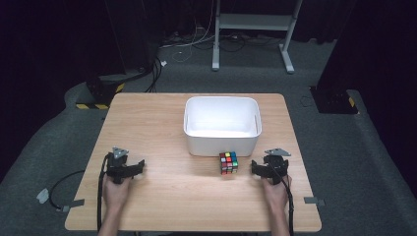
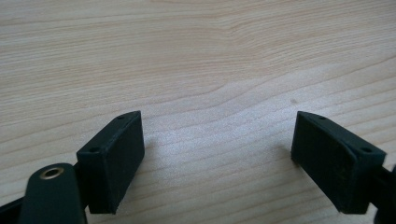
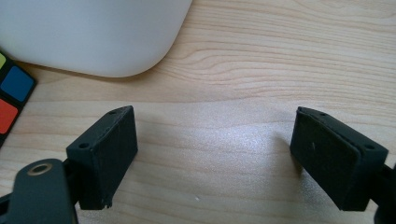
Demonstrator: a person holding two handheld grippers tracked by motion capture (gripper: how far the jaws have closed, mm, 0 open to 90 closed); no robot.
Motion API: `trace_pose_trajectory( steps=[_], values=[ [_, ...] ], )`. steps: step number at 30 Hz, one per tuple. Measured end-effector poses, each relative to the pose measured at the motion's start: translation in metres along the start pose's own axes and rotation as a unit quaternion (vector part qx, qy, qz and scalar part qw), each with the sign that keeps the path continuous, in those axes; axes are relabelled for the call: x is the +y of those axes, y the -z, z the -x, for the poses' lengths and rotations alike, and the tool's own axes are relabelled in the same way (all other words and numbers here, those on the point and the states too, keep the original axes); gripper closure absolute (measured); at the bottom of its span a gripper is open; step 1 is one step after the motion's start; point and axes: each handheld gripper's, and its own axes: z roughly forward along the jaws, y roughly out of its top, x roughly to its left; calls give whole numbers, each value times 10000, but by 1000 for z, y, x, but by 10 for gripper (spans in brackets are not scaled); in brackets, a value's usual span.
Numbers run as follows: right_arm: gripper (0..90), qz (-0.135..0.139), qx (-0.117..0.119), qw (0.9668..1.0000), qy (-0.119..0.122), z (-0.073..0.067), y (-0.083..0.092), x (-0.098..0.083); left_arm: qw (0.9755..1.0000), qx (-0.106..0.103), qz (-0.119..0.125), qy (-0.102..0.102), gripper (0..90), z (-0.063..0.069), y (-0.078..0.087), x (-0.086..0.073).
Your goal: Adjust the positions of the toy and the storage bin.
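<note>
Just left of the right gripper's (image 1: 259, 168) spread fingers (image 3: 105, 154) sits the cube (image 1: 228, 162).

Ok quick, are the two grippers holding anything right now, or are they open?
Left gripper: open, fingers apart over bare table, holding nothing.
Right gripper: open, holding nothing; the puzzle cube sits untouched beside it.
</note>
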Motion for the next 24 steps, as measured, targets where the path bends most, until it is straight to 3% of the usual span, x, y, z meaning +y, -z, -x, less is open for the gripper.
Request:
trace_pose_trajectory(
  steps=[12,15,24],
  values=[
    [146,-6,16,10000,0,0,0,0,10000,-9,14,31,176,0,0,0],
    [145,-50,129,9998,128,3,1,0,10000,-8,13,30,176,0,0,0],
    [150,-34,183,9997,131,1,8,-6,10000,-12,12,23,176,0,0,0]
  ],
)
